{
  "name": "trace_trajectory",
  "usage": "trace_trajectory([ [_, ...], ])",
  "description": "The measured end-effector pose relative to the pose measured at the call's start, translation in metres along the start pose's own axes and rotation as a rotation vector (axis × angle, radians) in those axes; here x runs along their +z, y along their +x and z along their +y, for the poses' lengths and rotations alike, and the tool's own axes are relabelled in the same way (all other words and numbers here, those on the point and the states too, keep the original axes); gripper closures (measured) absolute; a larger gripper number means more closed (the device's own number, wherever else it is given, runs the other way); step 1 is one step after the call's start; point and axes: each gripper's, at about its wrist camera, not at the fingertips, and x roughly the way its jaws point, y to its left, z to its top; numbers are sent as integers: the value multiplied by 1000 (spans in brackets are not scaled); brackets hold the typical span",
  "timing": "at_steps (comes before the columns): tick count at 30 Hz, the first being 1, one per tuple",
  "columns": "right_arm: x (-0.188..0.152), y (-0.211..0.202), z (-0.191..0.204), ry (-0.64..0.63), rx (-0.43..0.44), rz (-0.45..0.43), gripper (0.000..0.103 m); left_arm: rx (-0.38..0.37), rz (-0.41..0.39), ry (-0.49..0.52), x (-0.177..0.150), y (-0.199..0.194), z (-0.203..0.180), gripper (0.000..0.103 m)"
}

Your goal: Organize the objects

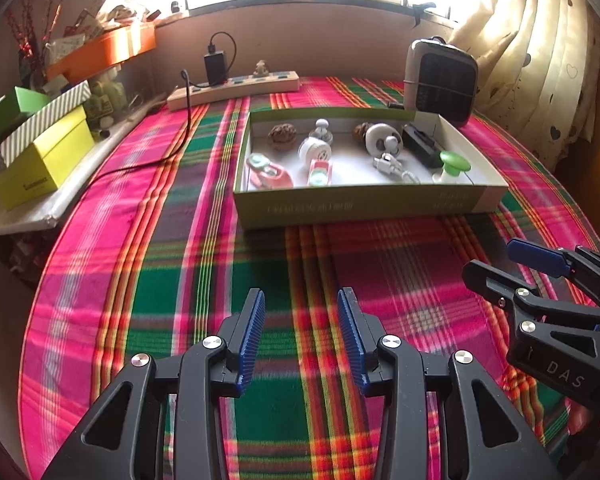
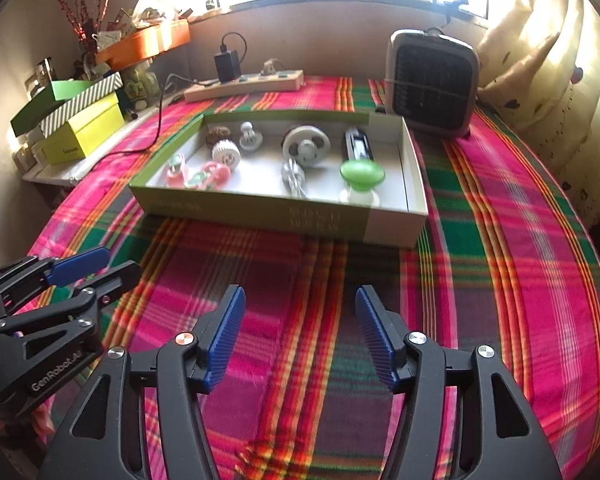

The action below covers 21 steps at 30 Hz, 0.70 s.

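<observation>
From the left wrist view, the left gripper (image 1: 301,300) hovers over the plaid tablecloth (image 1: 160,280), jaws spread with nothing between them. The shallow box (image 1: 360,202) lies straight ahead and a little to the right, its long axis running across the view; the small items, such as the green knob (image 1: 454,161), sit inside it.

From the right wrist view, the right gripper (image 2: 300,298) is likewise agape and empty. The box (image 2: 260,208) lies ahead, slightly left, the green knob (image 2: 362,175) near its right end, probably nearer this gripper.
</observation>
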Motion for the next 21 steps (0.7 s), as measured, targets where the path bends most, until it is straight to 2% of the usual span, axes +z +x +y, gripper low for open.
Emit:
trace_trajectory([
  [3,-6,0,-1,1,-9,4,44,7,16,-2,-7,2,0,67],
  [6,-11,1,-2,8,-24,19,44,46,3,0,-11,1,-2,67],
  [8,-14,2,-4,14,-17,31,44,26,13,-9,-13,1,-2,67],
  [14,-21,-2,-3,0,-40,43,39,20,19,-40,-15,3,0,65],
  [21,-24,-4,-2,-8,-49,44,38,30,17,-55,-18,1,-1,63],
])
